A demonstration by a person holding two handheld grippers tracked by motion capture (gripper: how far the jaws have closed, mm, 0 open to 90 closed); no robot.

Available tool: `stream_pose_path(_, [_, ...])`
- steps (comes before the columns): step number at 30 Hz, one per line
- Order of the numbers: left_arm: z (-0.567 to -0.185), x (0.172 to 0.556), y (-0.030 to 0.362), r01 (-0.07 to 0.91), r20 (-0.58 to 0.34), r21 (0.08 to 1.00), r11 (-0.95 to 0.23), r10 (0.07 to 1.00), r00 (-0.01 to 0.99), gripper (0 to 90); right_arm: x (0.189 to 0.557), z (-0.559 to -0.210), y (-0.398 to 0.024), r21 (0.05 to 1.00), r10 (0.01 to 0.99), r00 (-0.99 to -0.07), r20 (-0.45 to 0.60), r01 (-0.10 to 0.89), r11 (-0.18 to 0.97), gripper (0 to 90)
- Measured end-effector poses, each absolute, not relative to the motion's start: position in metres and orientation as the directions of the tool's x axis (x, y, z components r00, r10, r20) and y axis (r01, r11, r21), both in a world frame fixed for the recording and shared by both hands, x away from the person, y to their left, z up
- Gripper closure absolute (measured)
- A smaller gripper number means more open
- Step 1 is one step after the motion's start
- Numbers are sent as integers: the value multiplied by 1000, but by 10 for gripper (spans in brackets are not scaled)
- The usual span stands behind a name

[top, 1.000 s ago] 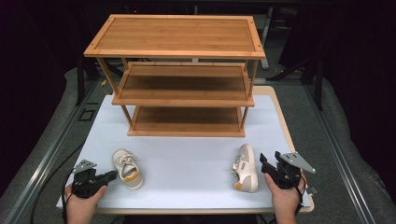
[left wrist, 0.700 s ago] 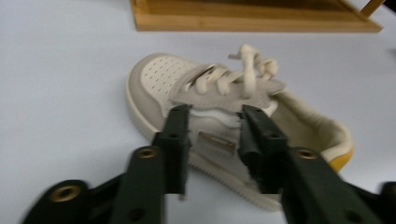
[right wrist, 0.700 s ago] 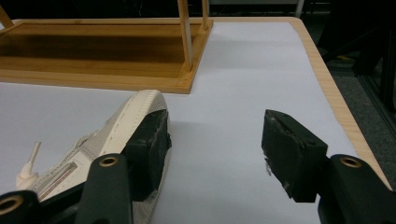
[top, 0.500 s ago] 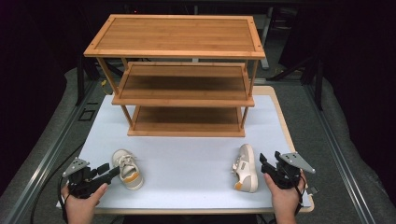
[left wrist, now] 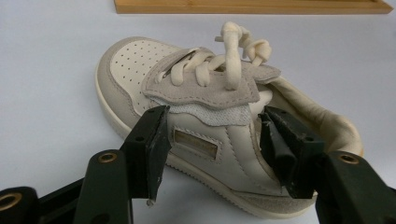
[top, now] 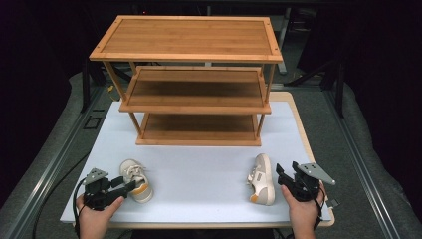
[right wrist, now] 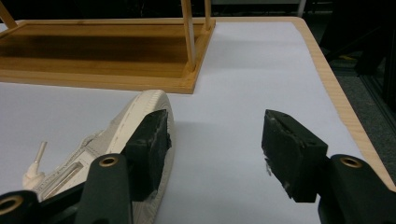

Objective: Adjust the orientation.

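dark surroundings frame a white-topped table [top: 199, 174] with a three-tier wooden rack [top: 191, 79] standing at its far half. i note two small cream shoes on the near half, well apart. the left shoe [top: 135, 180] lies at near left, its long axis running from far-left toe to near-right heel, sole down. my left gripper [top: 130, 185] sits just beside it on the left; in the left gripper view its jaws have just been opening and now stand wide, straddling the shoe's side [left wrist: 210, 140] without the pads pressing on it. that axis lies crosswise to the jaws, toe to the view's left, heel to its right, so closing would catch the shoe lengthwise, not across its width. the right shoe [top: 262, 179] lies at near right, on its side as far as i can judge, toe toward the rack. my right gripper [top: 281, 174] is just right of it, jaws spread, nothing between them; one pad [right wrist: 149, 144] stands against the sole edge [right wrist: 154, 105]. each hand is nearer its own shoe.
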State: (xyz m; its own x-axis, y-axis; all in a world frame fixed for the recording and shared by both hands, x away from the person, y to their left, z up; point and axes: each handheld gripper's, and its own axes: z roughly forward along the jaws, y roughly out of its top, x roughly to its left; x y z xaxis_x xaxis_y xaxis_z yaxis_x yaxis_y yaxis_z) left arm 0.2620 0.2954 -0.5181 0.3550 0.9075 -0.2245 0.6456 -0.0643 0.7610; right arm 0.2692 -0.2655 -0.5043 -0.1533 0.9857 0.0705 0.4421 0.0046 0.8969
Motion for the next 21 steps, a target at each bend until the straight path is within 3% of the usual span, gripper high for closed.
stream_pose_path(7, [-514, 267, 304, 656, -214, 751, -77, 911, 352, 550, 268, -503, -263, 899, 985, -155, 72, 439, 3, 409])
stream_pose_path(14, [-514, 277, 301, 646, -202, 759, -88, 910, 362, 564, 268, -503, -263, 898, 984, -154, 88, 439, -12, 407])
stream_pose_path(21, [-516, 296, 281, 623, -197, 771, -134, 879, 433, 565, 267, -500, -254, 902, 980, -184, 74, 432, 13, 405])
